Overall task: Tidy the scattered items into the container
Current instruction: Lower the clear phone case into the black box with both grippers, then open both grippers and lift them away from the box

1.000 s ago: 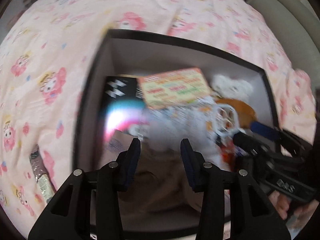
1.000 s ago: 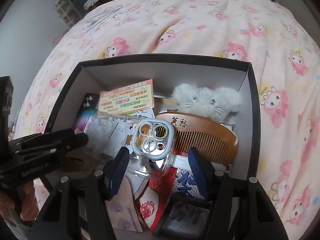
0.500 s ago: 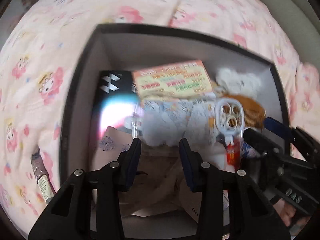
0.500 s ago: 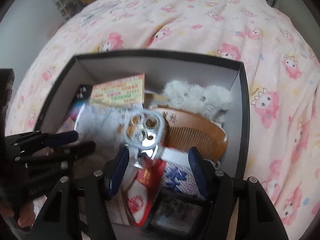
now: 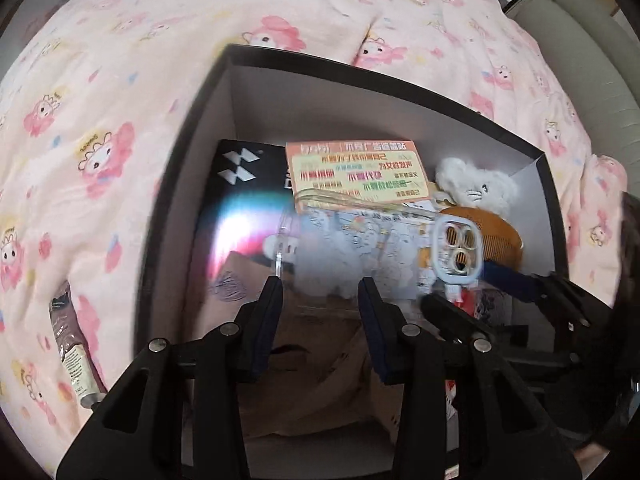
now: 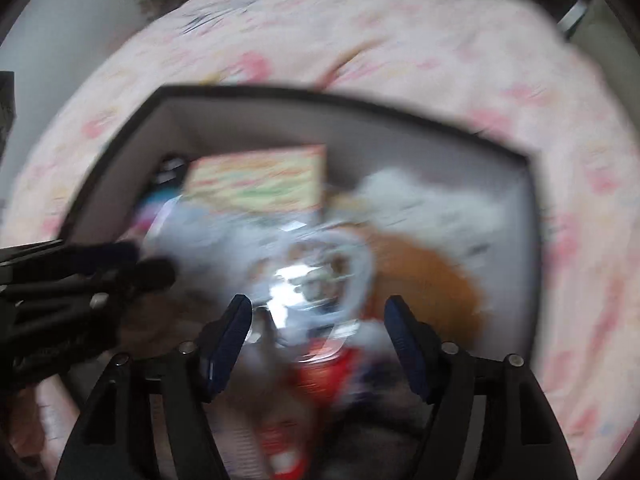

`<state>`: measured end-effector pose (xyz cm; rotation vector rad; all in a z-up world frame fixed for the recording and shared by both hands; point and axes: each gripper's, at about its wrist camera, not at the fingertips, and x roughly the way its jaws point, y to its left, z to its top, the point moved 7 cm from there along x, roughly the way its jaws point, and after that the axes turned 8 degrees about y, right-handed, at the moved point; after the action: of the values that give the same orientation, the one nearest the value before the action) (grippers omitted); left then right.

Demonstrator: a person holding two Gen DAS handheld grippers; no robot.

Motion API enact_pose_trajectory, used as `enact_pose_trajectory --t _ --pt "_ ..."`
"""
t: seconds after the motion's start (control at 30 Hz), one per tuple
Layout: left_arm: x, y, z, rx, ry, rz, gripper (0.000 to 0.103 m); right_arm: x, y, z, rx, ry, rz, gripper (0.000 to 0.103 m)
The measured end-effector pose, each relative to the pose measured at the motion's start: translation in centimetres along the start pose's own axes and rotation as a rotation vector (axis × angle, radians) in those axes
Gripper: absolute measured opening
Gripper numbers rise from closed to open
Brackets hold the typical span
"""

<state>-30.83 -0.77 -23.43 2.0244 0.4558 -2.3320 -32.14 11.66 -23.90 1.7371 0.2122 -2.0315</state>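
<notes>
Both claws have drawn back from the box [image 5: 400, 76] over the last second: its whole black rim now fits in my left wrist view, and the right wrist view has gone smeared, so that hand is moving fast. My left claw [image 5: 320, 300] hangs over the near part of the box, jaws parted with nothing between them. My right claw [image 6: 318, 320] is spread wider, also holding nothing, though the blur hides detail.

Inside the box the clear phone case [image 5: 456, 250] lies on top of the wooden comb [image 5: 500, 236], with the white plush toy [image 5: 476, 190] behind, the orange sticker sheet [image 5: 356, 170] and a black booklet [image 5: 244, 172] towards the far left, and brown paper [image 5: 312, 332] nearest me. I judge the case has been dropped off and that step is finished.

On the pink bedspread [image 5: 120, 80], left of the box, a small tube [image 5: 72, 360] lies outside. That looks like my next pickup, probably for the left claw.
</notes>
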Motion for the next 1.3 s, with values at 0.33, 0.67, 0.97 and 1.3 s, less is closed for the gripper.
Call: enact_pose_trajectory --t 0.33,0.67,0.97,1.3 --pt "0.1 -0.7 -1.2 0.048 0.034 -0.107 0.039 -2.7 -0.2 1.2 0.052 -0.047 0.074 0.065" --pt "1.1 -0.3 0.3 0.018 0.057 -0.035 0.039 -1.0 -2.1 0.3 0.071 0.003 -0.032 0.065" --pt "0.0 -0.2 0.4 0.023 0.029 -0.085 0.037 -0.6 -1.2 0.7 0.046 0.024 0.090 0.061" --pt "0.3 -0.1 1.5 0.004 -0.014 -0.158 0.037 -2.6 -1.7 0.8 0.072 -0.050 0.065 0.060"
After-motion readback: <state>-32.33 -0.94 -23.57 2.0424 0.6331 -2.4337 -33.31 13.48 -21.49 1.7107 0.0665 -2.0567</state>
